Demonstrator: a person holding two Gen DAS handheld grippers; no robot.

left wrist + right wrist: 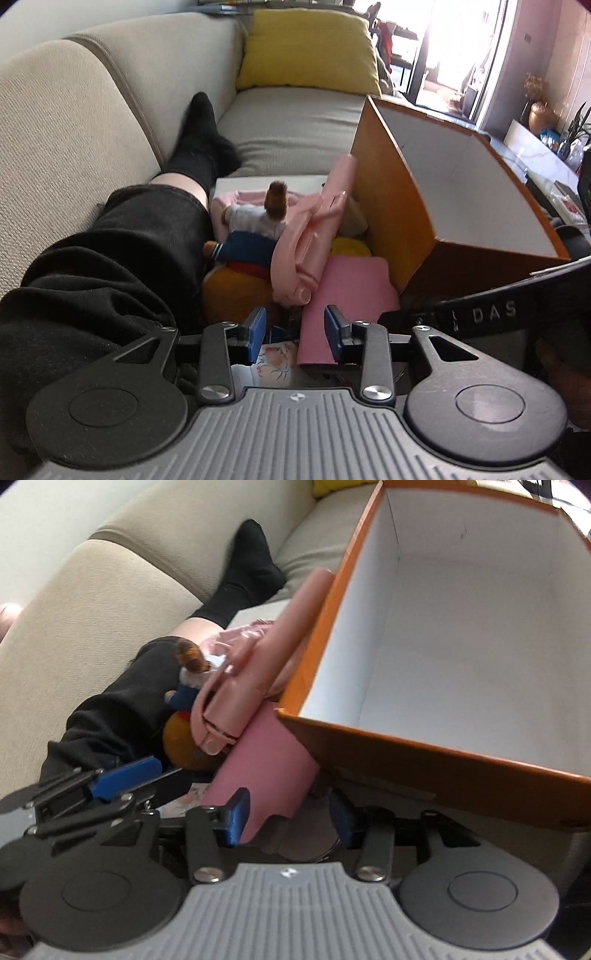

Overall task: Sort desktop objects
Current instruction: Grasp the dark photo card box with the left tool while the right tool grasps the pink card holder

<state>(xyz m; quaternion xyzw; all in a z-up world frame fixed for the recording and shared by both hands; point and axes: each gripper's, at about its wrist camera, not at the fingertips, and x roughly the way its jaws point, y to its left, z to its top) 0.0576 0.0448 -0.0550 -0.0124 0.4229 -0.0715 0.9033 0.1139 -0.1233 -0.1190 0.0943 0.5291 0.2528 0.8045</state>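
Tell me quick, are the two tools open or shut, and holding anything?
Left tool: open, holding nothing; the pink book lies just ahead of it.
Right tool: open, holding nothing; the pink book's corner sits between its blue pads, not pinched.

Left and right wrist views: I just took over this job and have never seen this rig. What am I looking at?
There is no robot arm. A person holds a two-finger tool in each hand, and each tool carries a camera looking forward along its blue-padded fingers.

In the left wrist view, the left gripper is open and holds nothing. Ahead of it lies a pile: a flat pink sheet, a pink plastic gadget, a small doll and an orange plush. Beside the pile stands an orange box, white inside. The person's leg and a sofa lie beyond.

In the right wrist view, the right gripper is open too. The pink sheet lies between its fingers, but I cannot tell whether they touch it. The box looks empty where visible. The left gripper shows at the left.
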